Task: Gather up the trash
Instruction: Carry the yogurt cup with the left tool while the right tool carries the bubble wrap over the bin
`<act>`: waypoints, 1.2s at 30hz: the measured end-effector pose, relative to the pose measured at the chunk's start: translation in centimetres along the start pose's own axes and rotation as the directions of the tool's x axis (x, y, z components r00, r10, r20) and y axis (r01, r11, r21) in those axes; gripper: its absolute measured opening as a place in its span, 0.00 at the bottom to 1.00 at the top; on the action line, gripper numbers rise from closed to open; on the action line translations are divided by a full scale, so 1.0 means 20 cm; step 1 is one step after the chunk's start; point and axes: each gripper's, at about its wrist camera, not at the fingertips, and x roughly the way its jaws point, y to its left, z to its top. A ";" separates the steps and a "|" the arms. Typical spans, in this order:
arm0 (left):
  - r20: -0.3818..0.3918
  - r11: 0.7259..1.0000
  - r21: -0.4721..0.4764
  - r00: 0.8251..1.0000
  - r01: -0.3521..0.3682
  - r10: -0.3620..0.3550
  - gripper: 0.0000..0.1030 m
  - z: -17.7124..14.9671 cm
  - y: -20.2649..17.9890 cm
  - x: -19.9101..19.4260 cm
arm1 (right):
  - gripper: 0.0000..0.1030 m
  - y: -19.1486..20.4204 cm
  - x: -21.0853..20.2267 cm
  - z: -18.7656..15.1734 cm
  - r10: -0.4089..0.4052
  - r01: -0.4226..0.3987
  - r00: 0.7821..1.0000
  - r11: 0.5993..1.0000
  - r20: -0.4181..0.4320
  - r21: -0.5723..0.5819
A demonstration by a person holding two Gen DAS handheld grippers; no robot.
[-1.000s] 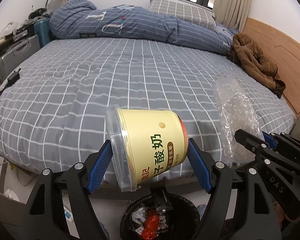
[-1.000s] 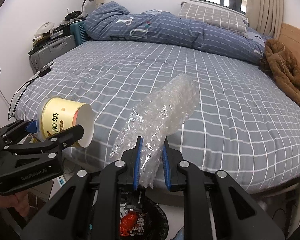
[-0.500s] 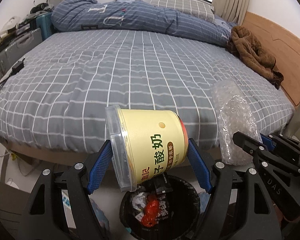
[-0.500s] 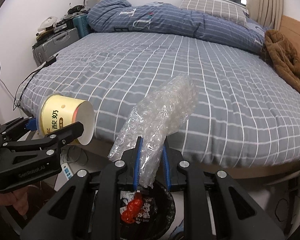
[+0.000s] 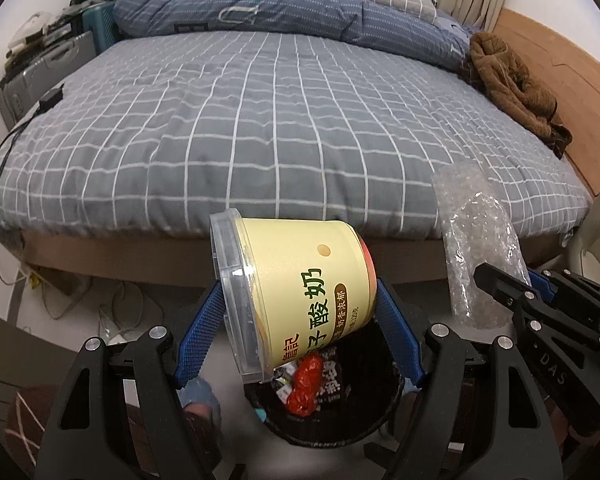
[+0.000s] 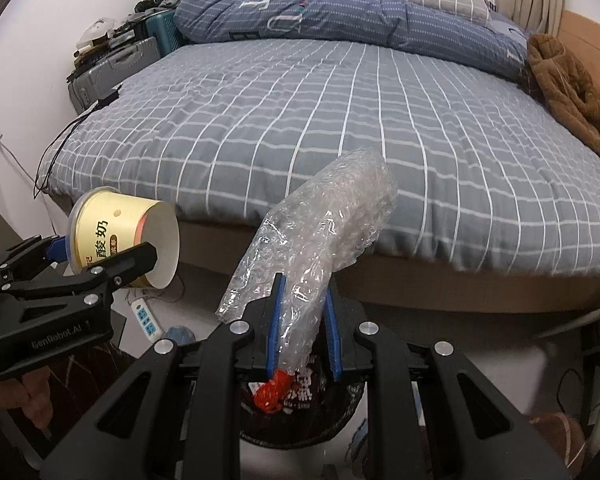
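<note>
My left gripper (image 5: 300, 300) is shut on a yellow yogurt tub (image 5: 300, 284) with a clear lid, held on its side above a black trash bin (image 5: 332, 408). The tub also shows in the right wrist view (image 6: 120, 240). My right gripper (image 6: 302, 304) is shut on a crumpled piece of clear bubble wrap (image 6: 320, 240), held above the same bin (image 6: 300, 416). The wrap also shows in the left wrist view (image 5: 476, 248). The bin holds red and dark wrappers (image 5: 306, 384).
A bed with a grey checked sheet (image 5: 280, 120) fills the view beyond the bin. A blue duvet (image 5: 260, 12) and a brown garment (image 5: 516, 88) lie on it. Suitcases (image 6: 112, 76) stand at the left. A power strip (image 6: 146, 316) and cables lie on the floor.
Both grippers have drawn back from the bed and tilted down with their loads. The bed edge, the floor and more of the bin have come into view beneath them.
</note>
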 end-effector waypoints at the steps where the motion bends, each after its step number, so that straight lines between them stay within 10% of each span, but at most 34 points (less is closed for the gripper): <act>1: -0.006 1.000 -0.003 1.000 -0.001 0.001 0.71 -0.02 0.00 -0.01 | 0.18 0.00 0.00 -0.02 0.000 0.000 1.000 1.000 -0.007 0.002; 16: -0.122 1.000 -0.021 0.993 -0.001 -0.001 0.71 -0.26 0.05 0.18 | 0.18 0.03 0.20 -0.31 0.004 -0.004 0.982 1.000 -0.189 0.001; 36: -0.285 1.000 -0.015 0.959 -0.010 0.005 0.71 -0.41 0.16 0.66 | 0.18 -0.01 0.77 -0.55 0.070 -0.054 0.874 0.997 -0.480 0.047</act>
